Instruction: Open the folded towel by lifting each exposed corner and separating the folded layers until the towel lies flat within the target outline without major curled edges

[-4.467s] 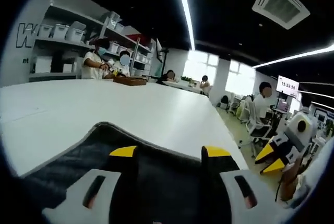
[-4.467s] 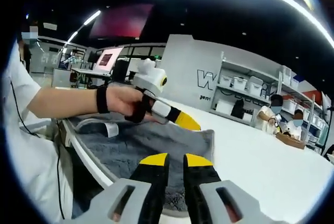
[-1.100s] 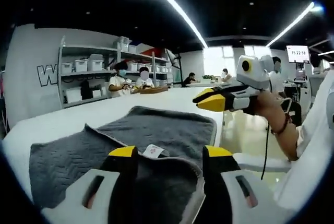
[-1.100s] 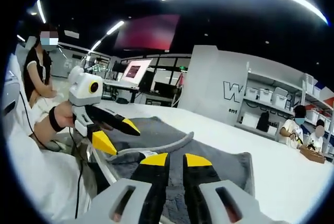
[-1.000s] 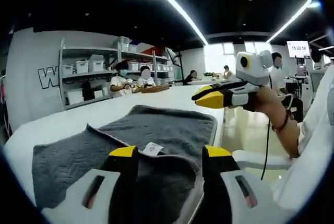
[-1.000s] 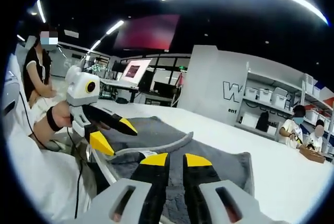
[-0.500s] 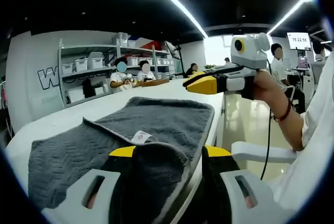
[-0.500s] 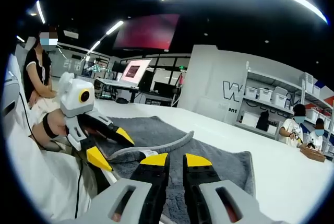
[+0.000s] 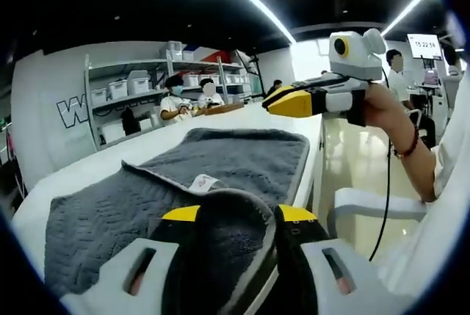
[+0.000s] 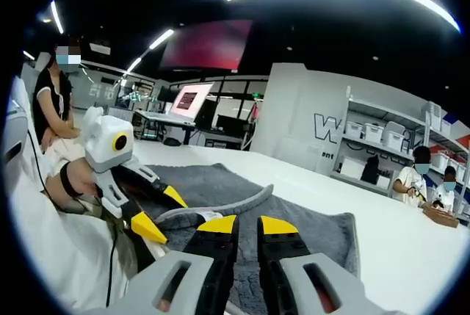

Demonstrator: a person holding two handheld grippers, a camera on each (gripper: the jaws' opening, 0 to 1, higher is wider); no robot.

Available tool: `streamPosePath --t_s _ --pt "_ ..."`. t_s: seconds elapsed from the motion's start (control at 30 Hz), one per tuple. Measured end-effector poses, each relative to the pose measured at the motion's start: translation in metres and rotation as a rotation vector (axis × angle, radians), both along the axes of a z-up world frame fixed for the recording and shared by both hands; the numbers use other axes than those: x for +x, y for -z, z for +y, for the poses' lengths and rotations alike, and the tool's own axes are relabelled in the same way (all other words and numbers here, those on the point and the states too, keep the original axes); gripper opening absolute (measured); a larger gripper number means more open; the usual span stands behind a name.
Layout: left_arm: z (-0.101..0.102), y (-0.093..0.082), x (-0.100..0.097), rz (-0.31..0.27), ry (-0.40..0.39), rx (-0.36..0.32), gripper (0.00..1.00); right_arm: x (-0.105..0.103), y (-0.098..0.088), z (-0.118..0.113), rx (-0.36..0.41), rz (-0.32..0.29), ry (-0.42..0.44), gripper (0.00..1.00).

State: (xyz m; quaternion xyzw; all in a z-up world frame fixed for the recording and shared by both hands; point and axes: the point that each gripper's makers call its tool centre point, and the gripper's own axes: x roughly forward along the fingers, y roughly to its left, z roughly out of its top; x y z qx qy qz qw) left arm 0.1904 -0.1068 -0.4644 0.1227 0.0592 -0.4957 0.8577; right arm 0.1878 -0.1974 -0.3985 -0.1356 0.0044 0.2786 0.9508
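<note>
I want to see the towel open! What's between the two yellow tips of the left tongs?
A raised fold of the grey towel sits between the tips of the left tongs, its grey-trimmed edge curling over there. The left gripper view shows this.

My left gripper view sat low at the near edge of the white table (image 9: 110,164), close over the grey towel (image 9: 220,161), facing along it toward the shelves (image 9: 139,95). My right gripper view looked across the same towel (image 10: 308,230) from the near edge. Each view caught the other gripper: the right gripper (image 9: 283,102) and the left gripper (image 10: 158,212).
</note>
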Motion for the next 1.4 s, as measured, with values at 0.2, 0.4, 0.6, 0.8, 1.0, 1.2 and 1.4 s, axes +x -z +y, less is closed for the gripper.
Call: streamPosePath --t_s 0.2,0.4,0.6,0.8,1.0,1.2,1.4 --pt "0.001 -0.002 -0.001 0.000 0.007 -0.011 0.26 0.001 0.000 0.003 0.000 0.000 -0.007 0.04" --pt "0.002 -0.005 -0.004 -0.004 0.020 -0.026 0.16 0.002 -0.002 0.007 -0.004 -0.003 -0.014 0.04" --pt "0.007 -0.013 -0.003 -0.015 0.023 -0.068 0.06 0.002 -0.004 0.016 -0.015 -0.009 -0.030 0.04" --pt "0.010 -0.015 -0.001 -0.009 0.016 -0.086 0.01 0.005 -0.006 0.022 -0.019 -0.013 -0.042 0.04" --pt "0.010 -0.018 -0.001 -0.006 0.024 -0.113 0.01 0.013 -0.006 0.035 -0.035 -0.007 -0.070 0.04" --pt "0.012 -0.022 -0.001 -0.017 0.019 -0.126 0.01 0.019 -0.006 0.048 -0.040 0.003 -0.096 0.05" --pt "0.011 -0.023 -0.003 -0.001 0.038 -0.152 0.01 0.025 -0.010 0.054 -0.038 0.000 -0.107 0.06"
